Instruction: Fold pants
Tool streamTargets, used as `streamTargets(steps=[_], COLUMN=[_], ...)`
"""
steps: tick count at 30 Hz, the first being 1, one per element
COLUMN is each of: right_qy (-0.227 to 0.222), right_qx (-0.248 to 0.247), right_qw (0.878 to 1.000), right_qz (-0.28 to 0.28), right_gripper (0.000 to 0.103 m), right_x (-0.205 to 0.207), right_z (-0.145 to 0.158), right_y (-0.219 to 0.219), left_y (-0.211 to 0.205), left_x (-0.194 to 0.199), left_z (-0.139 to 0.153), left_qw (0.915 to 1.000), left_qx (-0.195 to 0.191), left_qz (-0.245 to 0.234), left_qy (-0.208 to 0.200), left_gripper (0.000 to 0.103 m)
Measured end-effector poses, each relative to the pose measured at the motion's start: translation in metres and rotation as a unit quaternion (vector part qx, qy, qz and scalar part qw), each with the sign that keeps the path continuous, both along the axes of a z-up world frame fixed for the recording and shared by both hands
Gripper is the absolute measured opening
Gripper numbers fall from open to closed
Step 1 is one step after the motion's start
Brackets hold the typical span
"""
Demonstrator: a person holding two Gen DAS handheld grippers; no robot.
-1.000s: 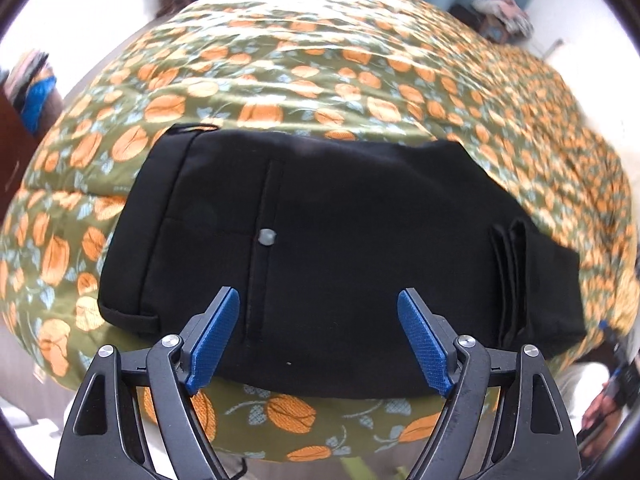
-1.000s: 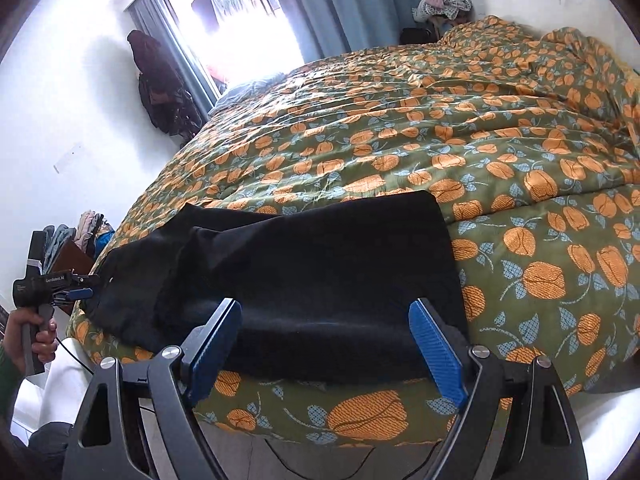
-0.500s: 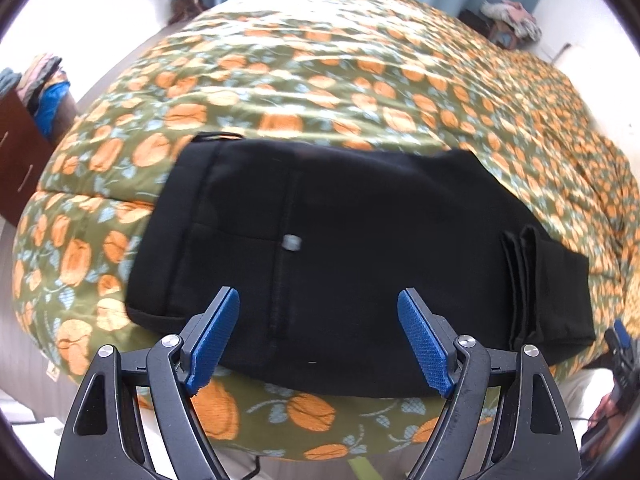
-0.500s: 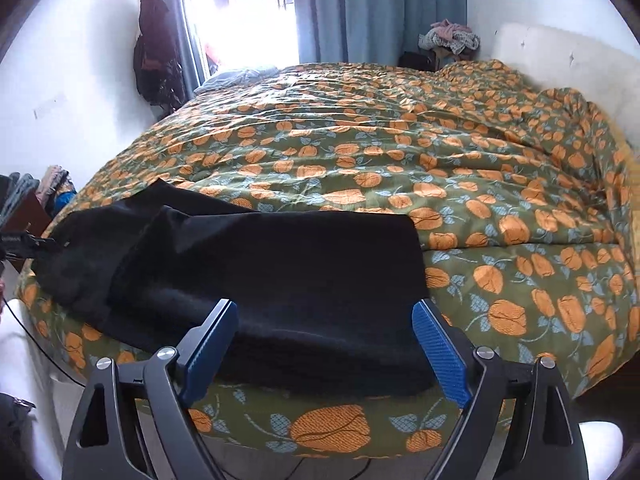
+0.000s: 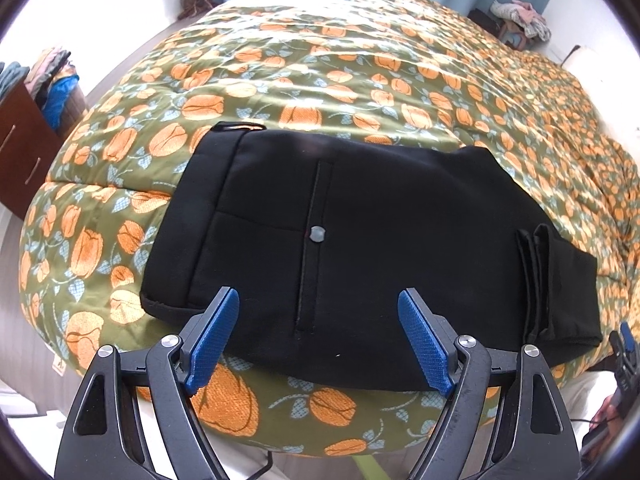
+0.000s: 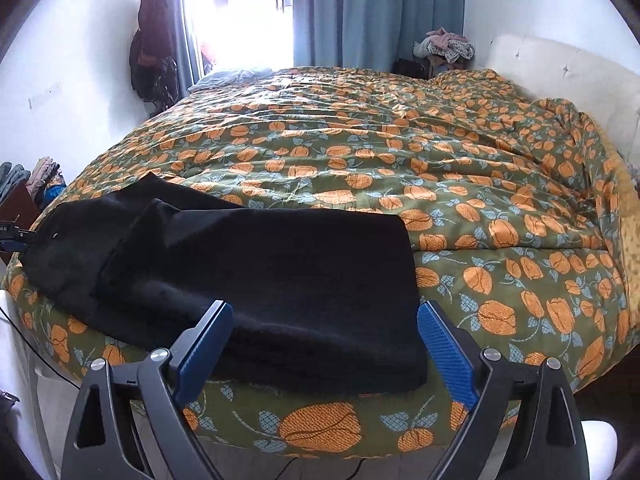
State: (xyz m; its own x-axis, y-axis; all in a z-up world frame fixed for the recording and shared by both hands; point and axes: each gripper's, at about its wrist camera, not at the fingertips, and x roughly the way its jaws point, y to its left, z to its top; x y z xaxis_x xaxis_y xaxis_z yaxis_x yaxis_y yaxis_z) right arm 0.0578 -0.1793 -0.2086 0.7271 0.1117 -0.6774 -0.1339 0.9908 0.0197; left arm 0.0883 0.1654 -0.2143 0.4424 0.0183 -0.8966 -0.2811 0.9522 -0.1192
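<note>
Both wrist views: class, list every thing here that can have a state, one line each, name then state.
Pants: folded, lying flat near the bed's edge, held by neither tool.
Pocket button: fastened.
Left tool: open, above the pants, holding nothing.
Right tool: open, jaws have just been widening, nothing gripped.
Quilt: spread over the bed, wrinkled.
Curtains: partly drawn.

pants (image 5: 400,240) | black, folded into a flat layered rectangle | lies along the near edge of a bed's orange-flowered green quilt | waistband end at left in left wrist view, grey button and back-pocket welt facing up | folded leg ends stacked at right | right wrist view: leg end nearest, waist far left
</note>
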Motion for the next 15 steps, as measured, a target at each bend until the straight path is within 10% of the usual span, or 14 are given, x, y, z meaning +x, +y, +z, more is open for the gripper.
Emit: streamTargets(steps=[8,15], right_qy=[0.001,0.000], right_qx=[-0.003,0.006], right_qw=[1.000,1.000], right_qz=[-0.001,0.000], right_gripper=[0.094,0.094], right_x=[0.000,-0.001], right_z=[-0.001,-0.004], right_y=[0.001,-0.002], left_y=[0.015,0.136], left_x=[0.007,-0.003], left_z=[0.016,0.039], left_qw=[0.9999,0.9786], left_qx=[-0.005,-0.116], left_qz=[-0.003,0.148], left_qy=[-0.013,-0.084], left_gripper=[0.084,0.083])
